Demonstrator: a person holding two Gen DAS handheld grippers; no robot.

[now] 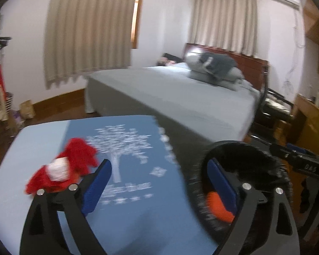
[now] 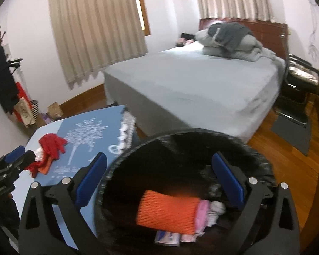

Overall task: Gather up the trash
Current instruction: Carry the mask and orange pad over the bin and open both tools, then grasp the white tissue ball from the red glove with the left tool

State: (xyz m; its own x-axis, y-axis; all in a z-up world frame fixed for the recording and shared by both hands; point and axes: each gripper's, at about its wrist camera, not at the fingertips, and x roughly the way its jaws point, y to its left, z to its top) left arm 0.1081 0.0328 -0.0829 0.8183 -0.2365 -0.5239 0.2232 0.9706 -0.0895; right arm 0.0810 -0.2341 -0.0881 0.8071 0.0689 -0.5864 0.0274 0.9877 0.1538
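The black trash bin (image 2: 180, 170) stands just beside the right edge of the surface (image 1: 42, 140), which carries a blue cloth with a white tree print (image 1: 125, 148). Inside the bin some trash is already collected: an orange knitted piece (image 2: 168, 210), something pink and white beside it (image 2: 208, 212), and a small printed packet (image 2: 168, 237) under them. So, as I judge it, one part of the task is done.

What is left lies on the surface. A heap of red scraps (image 1: 78, 159) with a white crumpled piece (image 1: 58, 169) on it rests near the left edge of the blue cloth, and in the right wrist view a little orange also shows at the bottom of this heap. It is apart from the bin, on the other side of the tree print.

The left gripper (image 1: 159, 184) has its jaws spread wide and nothing is between them; the left finger stands just beside the red heap, but whether it touches I cannot tell because of the blur. The right gripper (image 2: 159, 174) hangs over the mouth of the bin, its jaws also spread wide and empty.

The heap is probably the next thing to bring to the bin. No other trash on the surface is visible to me.
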